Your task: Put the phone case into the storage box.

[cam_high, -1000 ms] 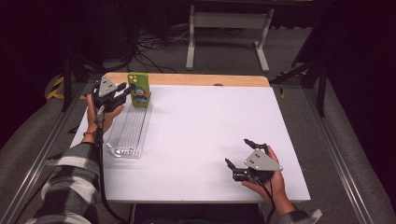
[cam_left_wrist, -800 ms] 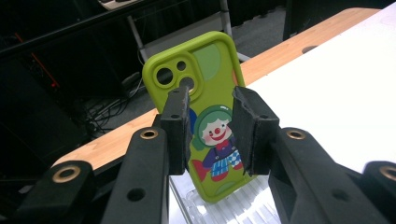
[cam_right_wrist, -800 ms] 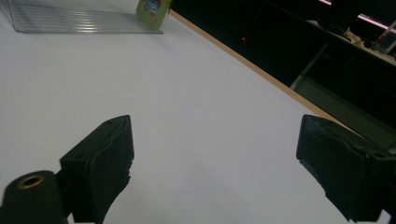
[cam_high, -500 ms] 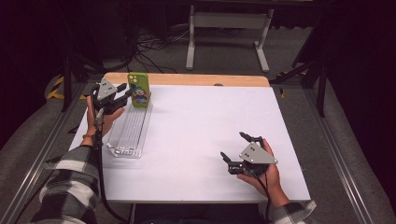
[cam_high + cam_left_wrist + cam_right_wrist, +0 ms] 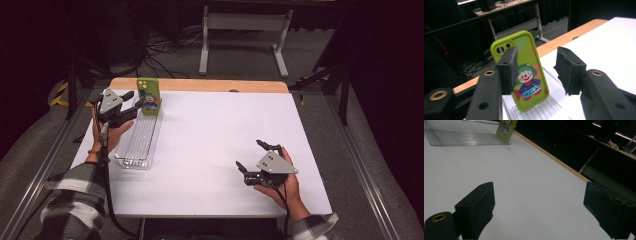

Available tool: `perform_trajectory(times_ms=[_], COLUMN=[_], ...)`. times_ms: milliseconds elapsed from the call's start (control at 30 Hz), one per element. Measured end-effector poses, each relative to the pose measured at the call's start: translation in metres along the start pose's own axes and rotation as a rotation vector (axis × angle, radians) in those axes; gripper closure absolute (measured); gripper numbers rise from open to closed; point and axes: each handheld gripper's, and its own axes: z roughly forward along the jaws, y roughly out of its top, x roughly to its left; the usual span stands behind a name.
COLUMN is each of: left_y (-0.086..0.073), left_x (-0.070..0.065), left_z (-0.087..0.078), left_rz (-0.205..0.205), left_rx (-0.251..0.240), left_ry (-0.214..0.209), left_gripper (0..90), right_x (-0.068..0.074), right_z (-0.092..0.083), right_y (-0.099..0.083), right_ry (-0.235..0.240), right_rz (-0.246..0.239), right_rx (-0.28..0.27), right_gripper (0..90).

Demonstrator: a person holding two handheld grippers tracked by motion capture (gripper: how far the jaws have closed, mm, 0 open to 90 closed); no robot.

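One phone (image 5: 527, 72) stands upright in the tray (image 5: 137, 142), just beyond the left gripper (image 5: 536, 72), whose jaws have just been opening, clear of it.

- A phone case (image 5: 148, 96) stood upright at the far end of a tray (image 5: 137, 145) on the table's (image 5: 220, 135) left side.
- The left gripper (image 5: 131, 106) sat just left of the case; the right gripper (image 5: 251, 157) was well apart, near right.

you've got a white table (image 5: 225, 145) with a wooden far edge (image 5: 210, 85), and beyond it a grey metal stand (image 5: 242, 37) and floor cables (image 5: 160, 50).
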Motion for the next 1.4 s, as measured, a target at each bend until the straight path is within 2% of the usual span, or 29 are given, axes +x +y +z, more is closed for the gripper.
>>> perform_trajectory(times_ms=[133,333,533,633,733,833,1000,1400], left_y=[0.002,0.004,0.005,0.006,0.007,0.007,0.009,0.009], left_x=[-0.005,-0.014,-0.019,-0.021,-0.025,-0.028,-0.034,-0.044], left_z=[-0.002,-0.008,-0.015,-0.018,-0.022,-0.024,-0.027,-0.035], left_rz=[0.019,0.035,0.023,0.028,0.018,0.019,0.038,0.033], left_rx=[0.002,-0.016,-0.037,-0.048,-0.073,-0.085,-0.089,-0.092], left_ry=[-0.015,-0.013,-0.014,-0.009,-0.007,-0.008,-0.021,-0.064], left_gripper=[48.2,43.1,34.6,33.3,27.3,25.7,17.3,7.2], right_x=[0.0,0.001,0.001,0.001,0.001,0.001,0.002,0.003], right_z=[0.002,0.001,0.0,0.0,0.0,-0.001,-0.001,-0.003], right_y=[0.001,0.001,0.0,0.0,0.0,0.0,0.0,0.001], right_ry=[0.003,0.004,0.005,0.004,0.003,0.002,0.005,0.001], right_rz=[-0.002,-0.004,-0.001,0.0,-0.002,-0.001,-0.002,-0.011], right_rx=[0.002,0.0,0.0,0.0,0.0,0.0,0.002,0.0], right_gripper=[11.0,10.9,10.6,10.5,10.2,10.2,10.0,9.7])
